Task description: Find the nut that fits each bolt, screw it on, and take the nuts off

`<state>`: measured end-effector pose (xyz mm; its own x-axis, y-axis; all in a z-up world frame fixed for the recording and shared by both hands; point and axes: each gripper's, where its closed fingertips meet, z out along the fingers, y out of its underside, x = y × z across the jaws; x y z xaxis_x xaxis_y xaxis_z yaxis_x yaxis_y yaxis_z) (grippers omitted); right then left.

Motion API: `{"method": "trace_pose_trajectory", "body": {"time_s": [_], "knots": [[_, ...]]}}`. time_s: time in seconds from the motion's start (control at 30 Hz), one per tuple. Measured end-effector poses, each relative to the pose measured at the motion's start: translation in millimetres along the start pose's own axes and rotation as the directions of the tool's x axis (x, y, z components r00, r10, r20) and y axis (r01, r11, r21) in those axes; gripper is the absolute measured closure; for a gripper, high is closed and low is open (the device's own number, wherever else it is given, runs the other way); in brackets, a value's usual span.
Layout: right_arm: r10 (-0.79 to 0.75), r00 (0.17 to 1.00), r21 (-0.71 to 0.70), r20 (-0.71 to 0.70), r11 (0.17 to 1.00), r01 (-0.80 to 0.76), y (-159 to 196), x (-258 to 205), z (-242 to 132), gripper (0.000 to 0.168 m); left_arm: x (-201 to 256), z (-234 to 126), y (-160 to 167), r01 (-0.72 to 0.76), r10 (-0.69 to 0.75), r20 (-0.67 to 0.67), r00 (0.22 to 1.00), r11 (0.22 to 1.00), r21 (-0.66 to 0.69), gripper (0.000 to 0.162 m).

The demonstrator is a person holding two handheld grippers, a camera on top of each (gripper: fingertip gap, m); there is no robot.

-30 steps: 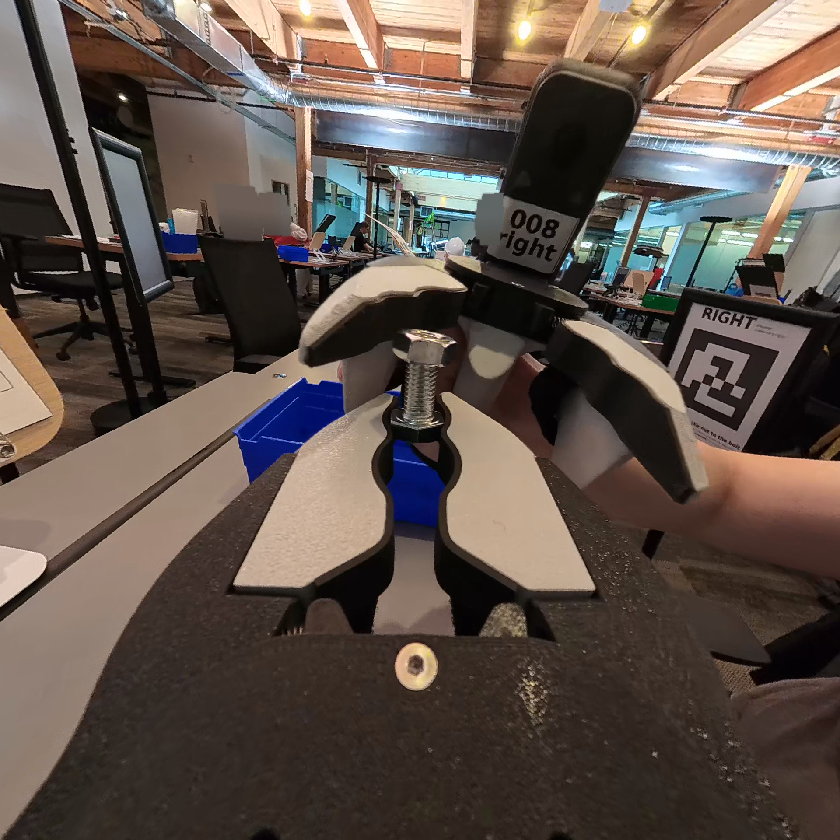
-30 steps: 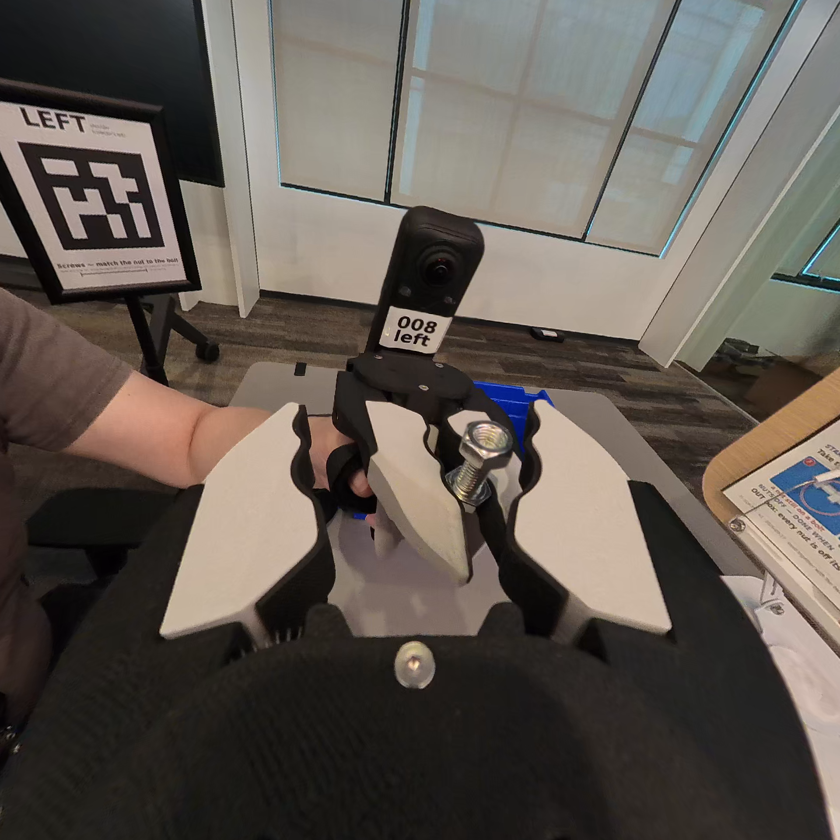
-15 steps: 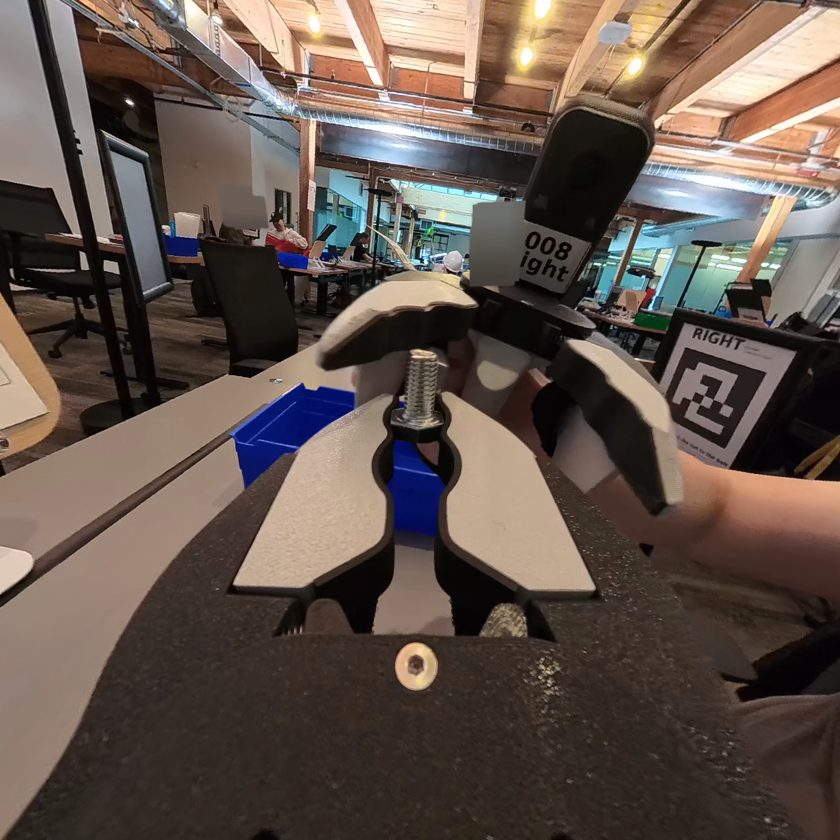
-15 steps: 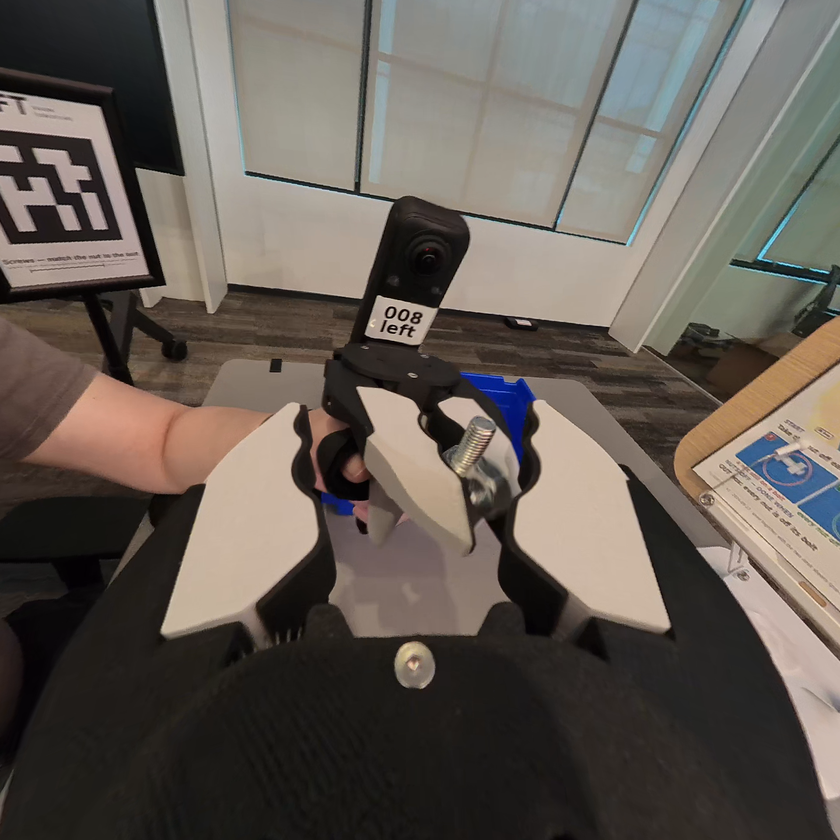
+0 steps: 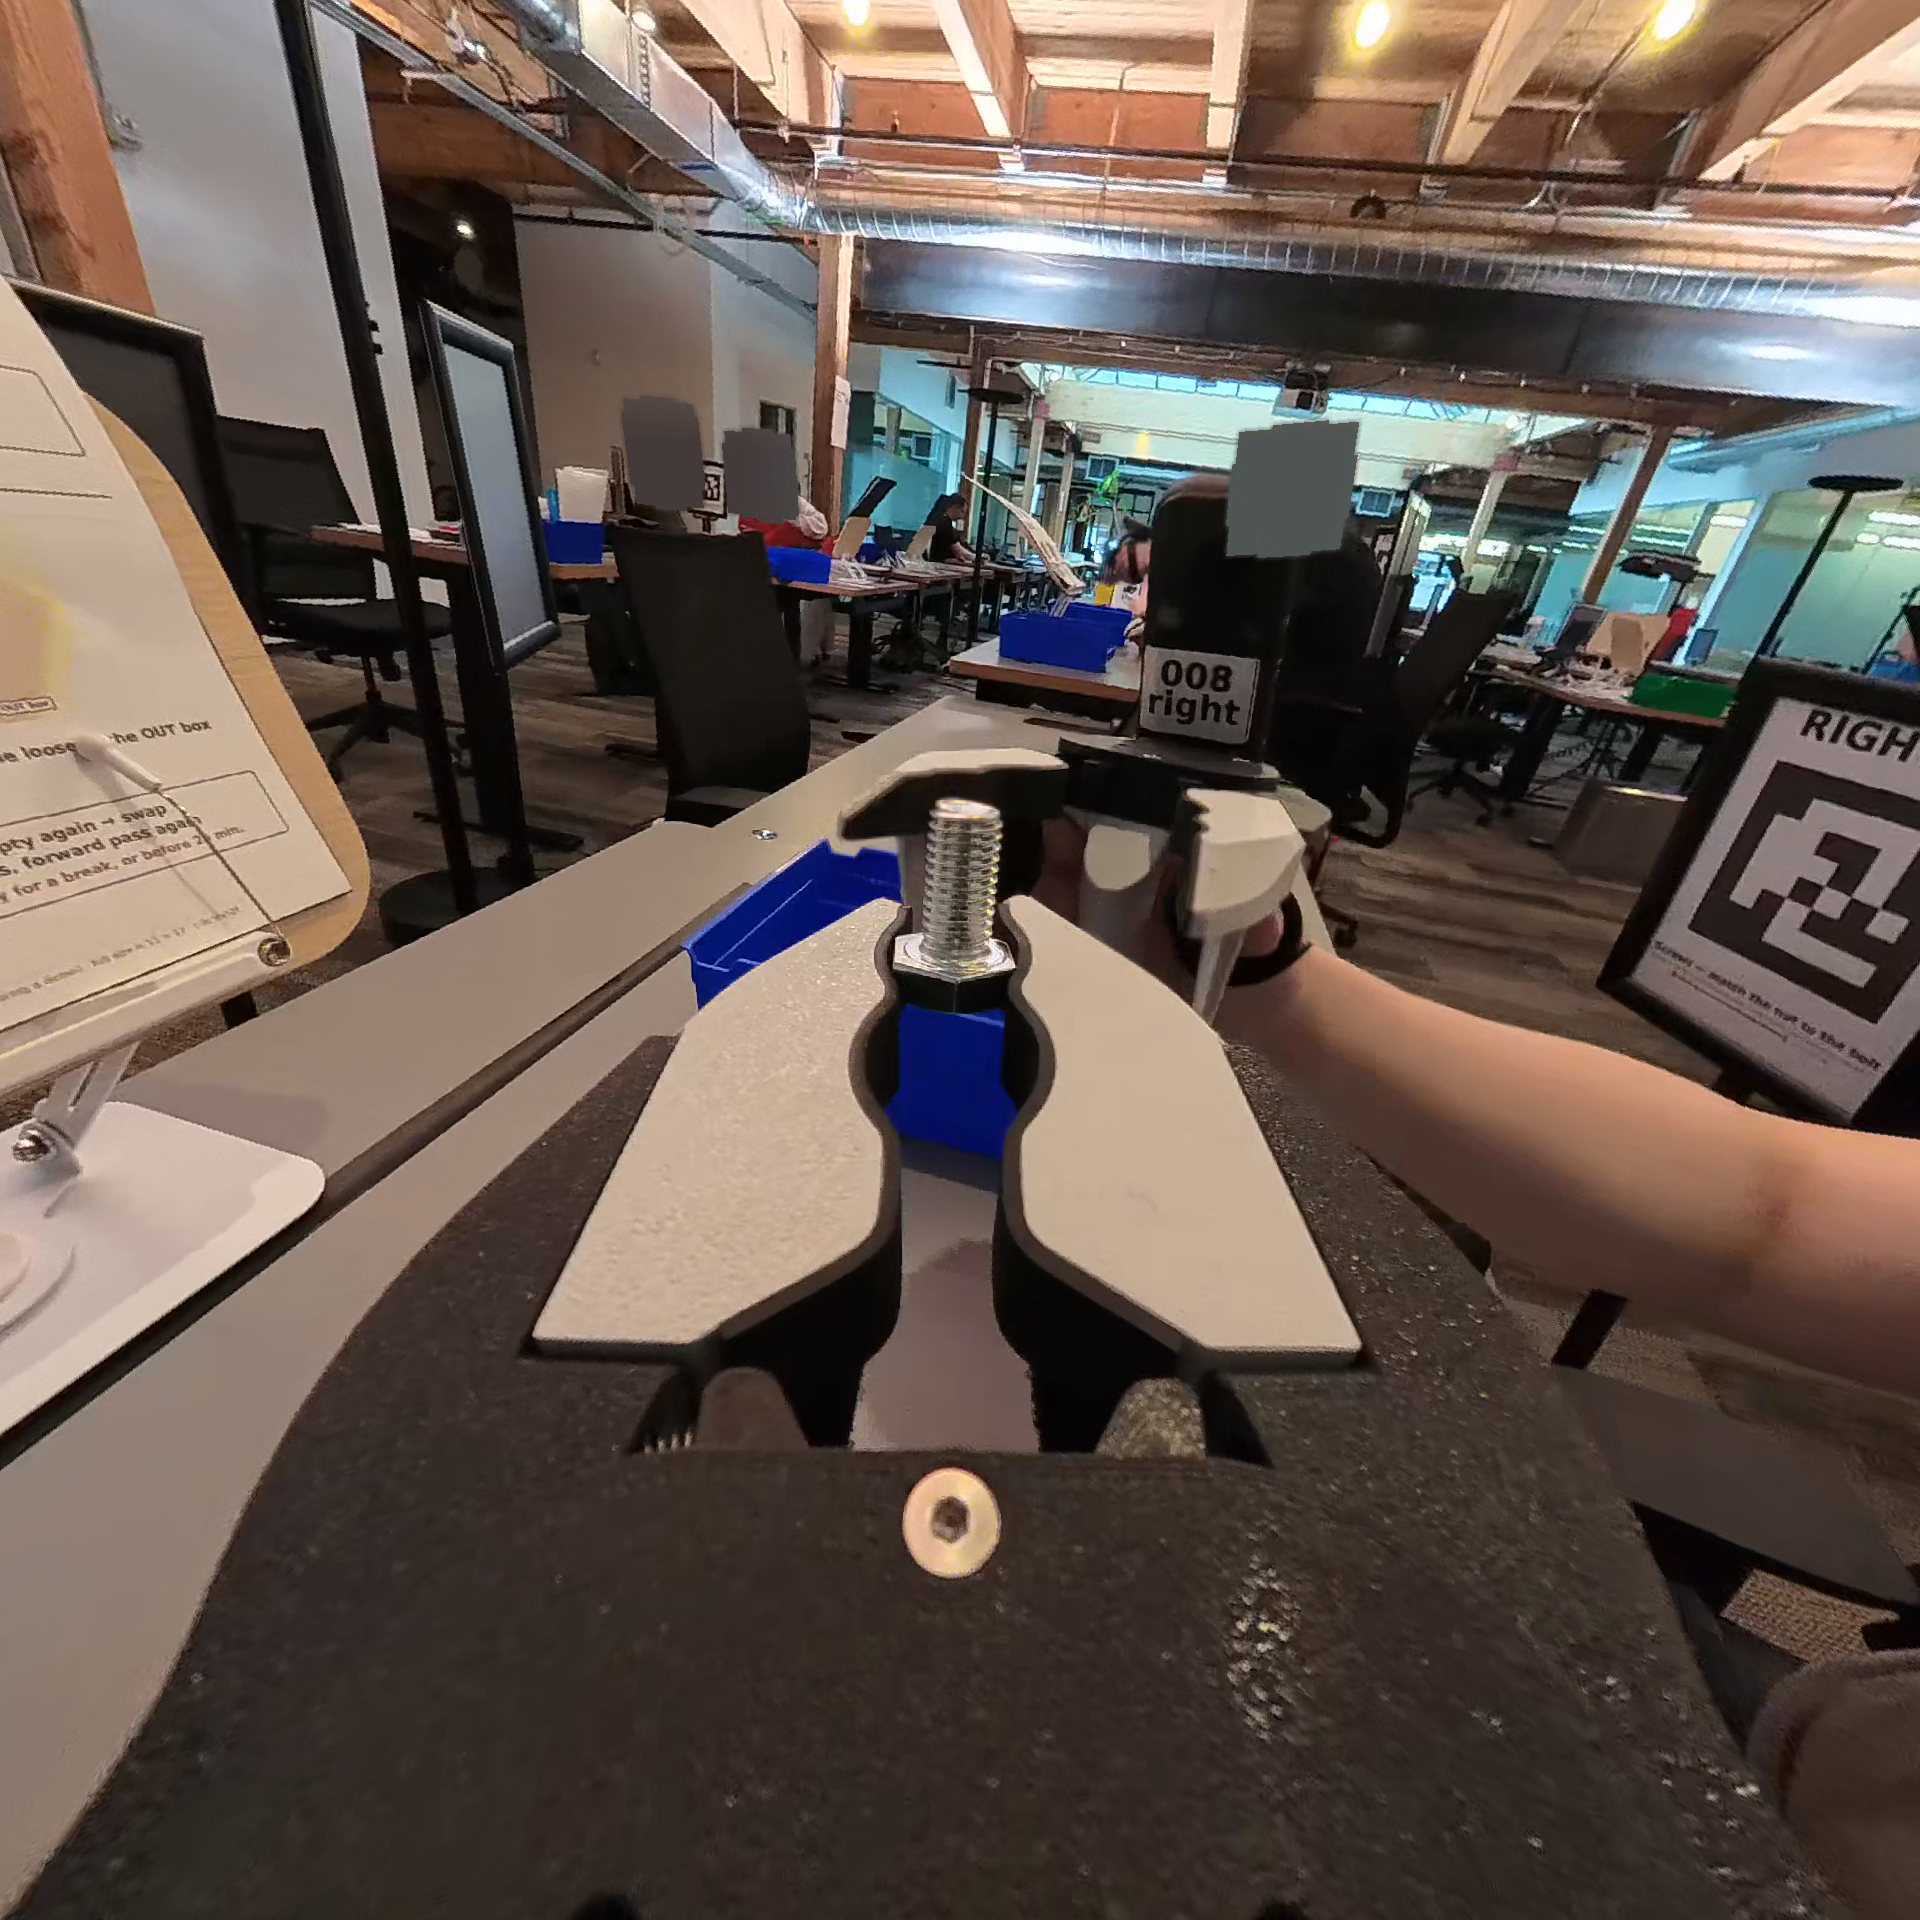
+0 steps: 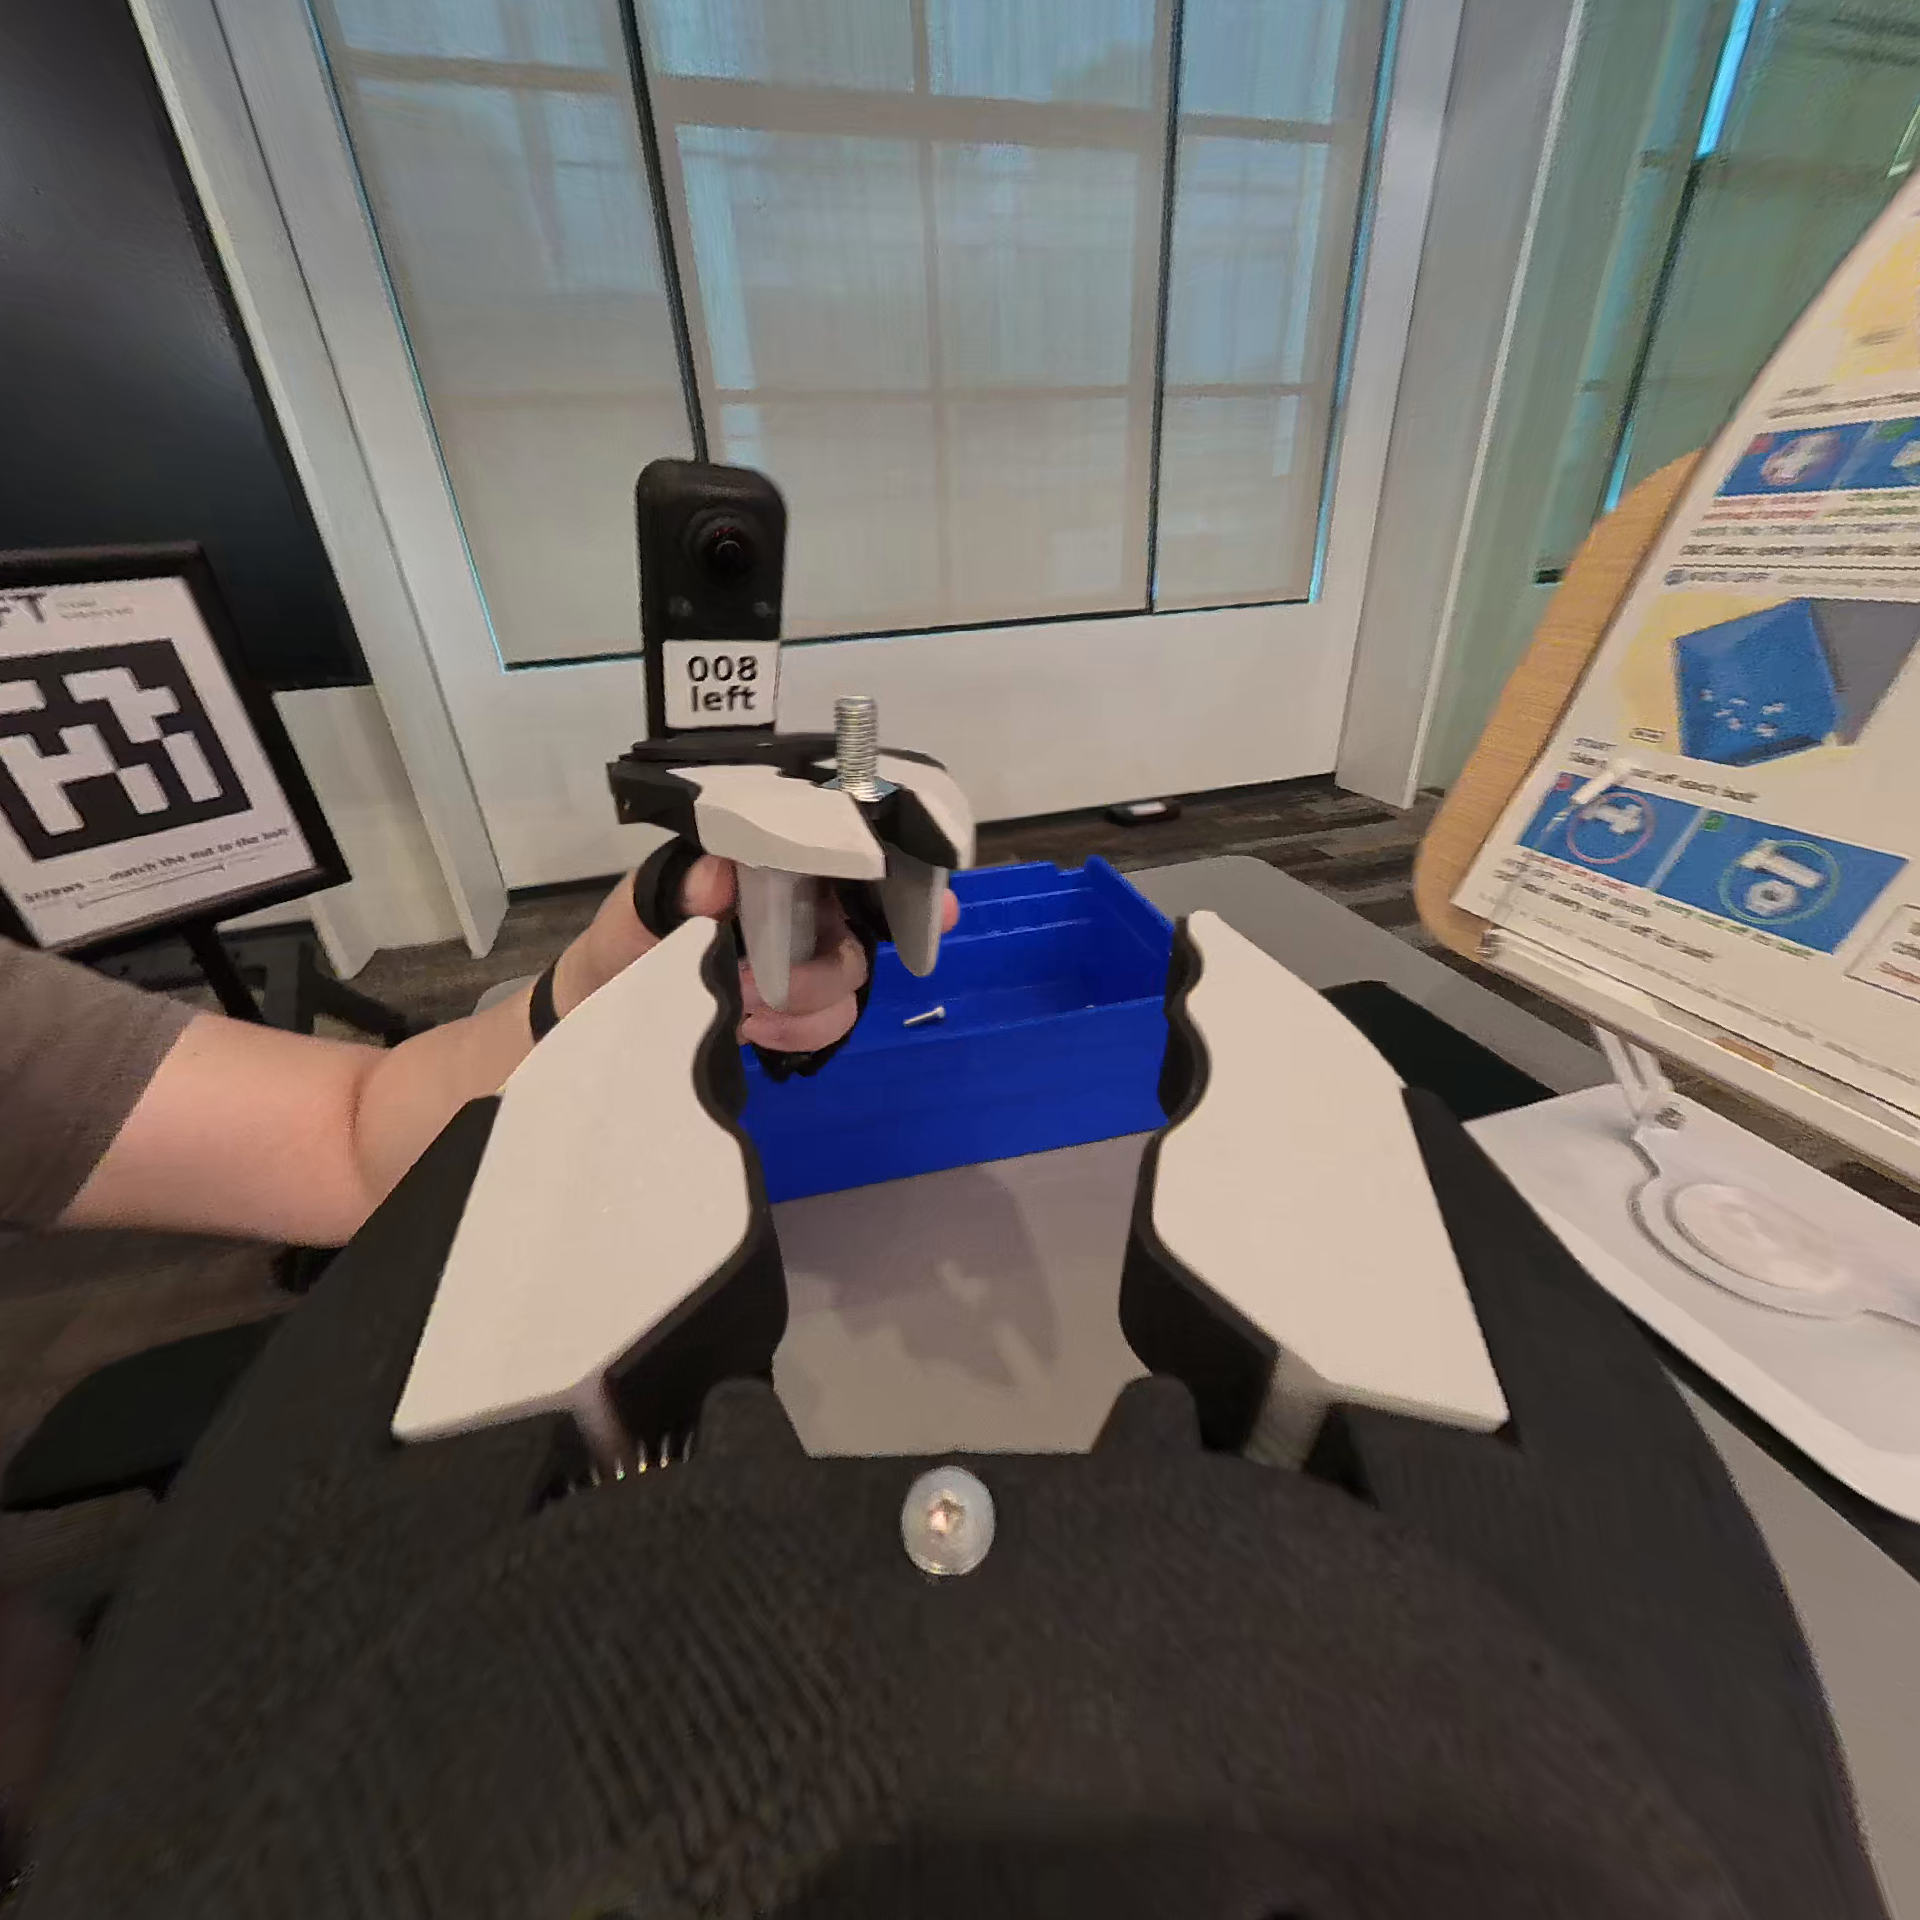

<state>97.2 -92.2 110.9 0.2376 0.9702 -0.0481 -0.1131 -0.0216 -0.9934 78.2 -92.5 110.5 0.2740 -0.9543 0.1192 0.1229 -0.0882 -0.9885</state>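
Note:
My left gripper [image 5: 954,935] is shut on the hex piece [image 5: 954,954] at the base of a silver bolt [image 5: 962,868], whose bare threaded end stands upright. It also shows in the right wrist view [image 6: 868,805], with the bolt [image 6: 854,743] held above the blue bin [image 6: 997,1081]. My right gripper [image 6: 956,1060] is open and empty, a short way back from the bolt. In the left wrist view it [image 5: 1101,831] sits just behind and right of the bolt. A small screw [image 6: 923,1016] lies in the bin.
The blue bin [image 5: 774,920] stands on a grey table [image 5: 468,1049]. An instruction board on a white stand [image 5: 156,790] is beside it, also in the right wrist view [image 6: 1714,790]. Framed marker signs [image 5: 1808,914] [image 6: 125,769] stand on the floor. Office chairs and desks fill the background. The grippers are tip to tip, or close to it.
The hex piece seen on the bolt's top end one second ago no longer shows; the thread end is bare. The right gripper has drawn back from the bolt and stayed open.

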Motion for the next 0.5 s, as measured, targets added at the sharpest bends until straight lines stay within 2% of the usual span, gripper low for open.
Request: {"method": "trace_pose_trajectory", "body": {"time_s": [0.2,0.3,0.4,0.5], "knots": [[-0.059,0.994,0.167,-0.088,0.983,0.074,-37,14,-52,0.090,0,0,-1,0.009,-0.009,0.006,1.000,1.000,0.001,0.148],[-0.108,0.980,0.144,-0.168,0.981,0.132,-50,15,-69,0.090,2,2,1,-0.004,0.005,0.022,1.000,1.000,-0.014,0.148],[-0.238,0.893,0.041,-0.382,0.961,0.274,-59,25,-90,0.090,4,5,5,-0.037,0.038,0.027,0.999,0.999,-0.037,0.148],[-0.262,0.763,0.044,-0.590,0.934,0.355,-80,38,-116,0.093,3,9,13,-0.033,0.036,0.038,0.999,0.997,-0.063,0.148]]}}
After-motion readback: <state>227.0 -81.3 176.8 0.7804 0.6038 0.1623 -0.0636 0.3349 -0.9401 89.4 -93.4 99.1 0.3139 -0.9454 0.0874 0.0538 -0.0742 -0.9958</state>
